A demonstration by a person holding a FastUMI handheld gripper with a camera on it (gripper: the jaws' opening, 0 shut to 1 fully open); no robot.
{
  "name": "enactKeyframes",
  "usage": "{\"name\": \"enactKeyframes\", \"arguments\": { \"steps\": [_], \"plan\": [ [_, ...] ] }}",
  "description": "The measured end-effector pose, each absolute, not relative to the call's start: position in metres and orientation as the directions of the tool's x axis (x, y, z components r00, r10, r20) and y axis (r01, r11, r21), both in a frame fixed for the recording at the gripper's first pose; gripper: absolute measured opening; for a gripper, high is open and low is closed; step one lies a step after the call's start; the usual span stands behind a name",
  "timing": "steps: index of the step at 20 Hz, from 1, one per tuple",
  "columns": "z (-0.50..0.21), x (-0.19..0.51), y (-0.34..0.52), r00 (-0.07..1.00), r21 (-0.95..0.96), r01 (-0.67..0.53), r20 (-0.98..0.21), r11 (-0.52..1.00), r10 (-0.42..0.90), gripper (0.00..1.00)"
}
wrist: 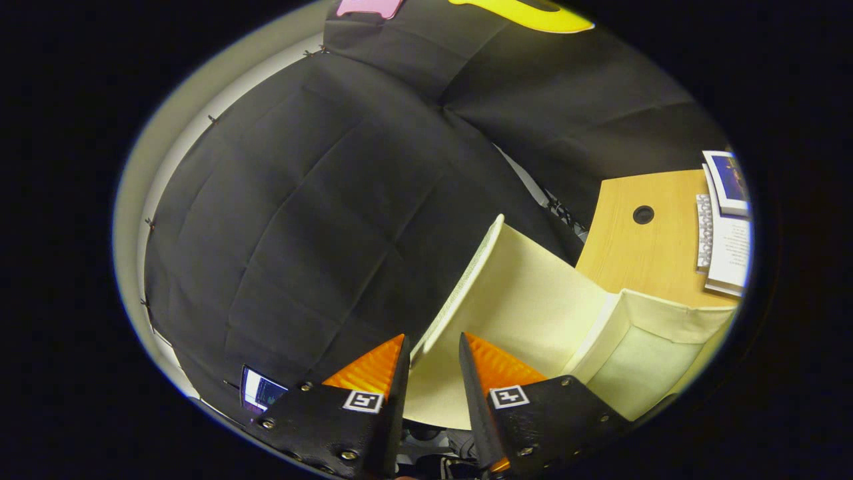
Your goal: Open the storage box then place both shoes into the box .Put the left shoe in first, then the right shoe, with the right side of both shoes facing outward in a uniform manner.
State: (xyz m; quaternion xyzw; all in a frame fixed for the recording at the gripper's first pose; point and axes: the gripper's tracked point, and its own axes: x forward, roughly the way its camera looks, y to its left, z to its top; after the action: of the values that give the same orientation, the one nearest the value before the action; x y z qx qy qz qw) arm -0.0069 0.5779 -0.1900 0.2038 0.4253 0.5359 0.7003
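Gripper (432, 347) fingers clamped on the raised lid (513, 293) of the storage box (640, 353). Lid edge sits between them, running away and tilted upright; box body lies beyond, on the wooden table (646, 253).

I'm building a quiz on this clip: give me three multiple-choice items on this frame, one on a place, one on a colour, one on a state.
1. Where is the lid of the storage box?
A. between the fingers
B. flat on the table
C. on the wall

2. What colour is the table?
A. blue
B. light wood
C. red

3. How is the box?
A. closed
B. upside down
C. open, lid raised

Answers: 1 A, the lid's edge runs into the gap of the gripper; whether the fingers press it is unclear. 2 B, the top beyond the box is pale wood. 3 C, the lid stands tilted up off the box.
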Motion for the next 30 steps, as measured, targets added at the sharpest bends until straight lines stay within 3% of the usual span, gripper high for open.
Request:
{"name": "enactKeyframes", "arguments": {
  "steps": [2, 3, 4, 10, 16, 30],
  "plan": [
    [-0.187, -0.006, 0.571, 0.073, 0.723, -0.595, -0.388, 0.352, 0.919, 0.69],
    [-0.181, -0.009, 0.568, 0.076, 0.721, -0.598, -0.385, 0.351, 0.920, 0.86],
    [-0.177, -0.009, 0.562, 0.077, 0.720, -0.599, -0.382, 0.349, 0.921, 0.88],
    [-0.173, -0.001, 0.498, 0.154, 0.668, -0.626, -0.401, 0.403, 0.903, 0.90],
    [-0.182, 0.016, 0.403, 0.320, 0.559, -0.647, -0.418, 0.519, 0.850, 0.90],
    [-0.242, 0.032, 0.215, 0.571, 0.432, -0.450, -0.533, 0.782, 0.624, 0.91]
  ]
}}
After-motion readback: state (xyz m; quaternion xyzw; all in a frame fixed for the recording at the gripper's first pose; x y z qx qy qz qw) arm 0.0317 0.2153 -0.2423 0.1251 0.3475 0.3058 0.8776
